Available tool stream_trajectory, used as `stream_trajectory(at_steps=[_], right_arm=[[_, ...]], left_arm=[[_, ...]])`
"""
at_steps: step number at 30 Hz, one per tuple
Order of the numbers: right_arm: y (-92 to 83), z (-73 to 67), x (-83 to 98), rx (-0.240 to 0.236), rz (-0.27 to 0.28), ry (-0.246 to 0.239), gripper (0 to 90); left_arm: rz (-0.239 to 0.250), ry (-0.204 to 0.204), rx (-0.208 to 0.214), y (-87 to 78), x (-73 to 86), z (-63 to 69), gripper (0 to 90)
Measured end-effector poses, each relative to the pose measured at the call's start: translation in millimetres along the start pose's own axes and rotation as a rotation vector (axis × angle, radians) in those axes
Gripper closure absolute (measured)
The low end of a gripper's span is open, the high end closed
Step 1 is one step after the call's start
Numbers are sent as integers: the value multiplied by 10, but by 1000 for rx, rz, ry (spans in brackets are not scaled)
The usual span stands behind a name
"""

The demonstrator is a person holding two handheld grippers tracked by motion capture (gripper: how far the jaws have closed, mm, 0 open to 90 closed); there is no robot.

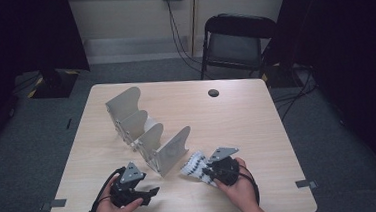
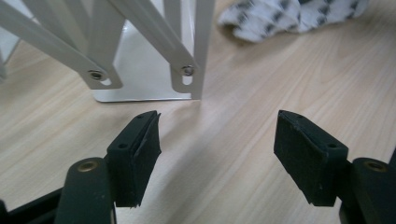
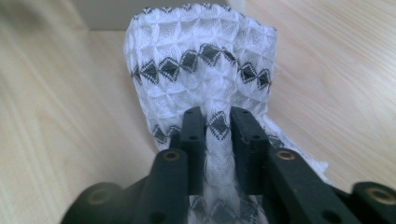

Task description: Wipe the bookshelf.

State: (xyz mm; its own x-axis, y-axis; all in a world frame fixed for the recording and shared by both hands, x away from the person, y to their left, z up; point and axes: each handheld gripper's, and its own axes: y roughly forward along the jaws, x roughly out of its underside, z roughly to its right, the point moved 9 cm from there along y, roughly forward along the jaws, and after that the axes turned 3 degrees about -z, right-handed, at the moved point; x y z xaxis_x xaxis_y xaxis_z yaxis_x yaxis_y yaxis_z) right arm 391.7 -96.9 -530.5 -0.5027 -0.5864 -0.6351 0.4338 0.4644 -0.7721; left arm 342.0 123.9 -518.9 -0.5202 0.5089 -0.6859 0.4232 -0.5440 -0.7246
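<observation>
Risk noted: right gripper (image 3: 217, 116) pinched only a narrow fold of the patterned cloth (image 3: 201, 70) between its pads; most of the fabric bunched loose ahead of the jaws. Thin bite on soft waffle weave, so a quick pull could have let the fold slip out, or dragged the slack across the table (image 1: 246, 112) and snagged it on the near plate of the white divider rack (image 1: 148, 134), which stood just beside the cloth

Second risk: the rack looked light and free-standing; a knock from cloth or gripper might have shifted or tipped it

Position: cloth lay at the near edge of the table, right of the rack's near end, its near fold clamped in the right gripper, the rest resting on the wood just beyond the fingertips

Left gripper (image 2: 217, 135) held nothing, jaws spread wide, low over bare wood, pointed at the rack's foot, near it but apart; cloth well off to its far right
</observation>
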Motion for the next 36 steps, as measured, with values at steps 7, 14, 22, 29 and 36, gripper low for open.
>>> stream_trajectory(at_steps=[7,14,22,29,36], right_arm=[[-100,31,46,-53,27,38,596],[-446,422,176,-1,97,97,648],[-301,491,424,-13,19,94,744],[-308,175,466,-72,-2,41,743],[-244,-238,483,-188,-5,8,725]], left_arm=[[-28,-6,40,18,-31,126,354],[-15,31,92,44,-134,346,376],[-29,96,148,182,-291,617,382],[-25,103,183,280,-391,814,380],[-50,86,154,340,-370,782,366]])
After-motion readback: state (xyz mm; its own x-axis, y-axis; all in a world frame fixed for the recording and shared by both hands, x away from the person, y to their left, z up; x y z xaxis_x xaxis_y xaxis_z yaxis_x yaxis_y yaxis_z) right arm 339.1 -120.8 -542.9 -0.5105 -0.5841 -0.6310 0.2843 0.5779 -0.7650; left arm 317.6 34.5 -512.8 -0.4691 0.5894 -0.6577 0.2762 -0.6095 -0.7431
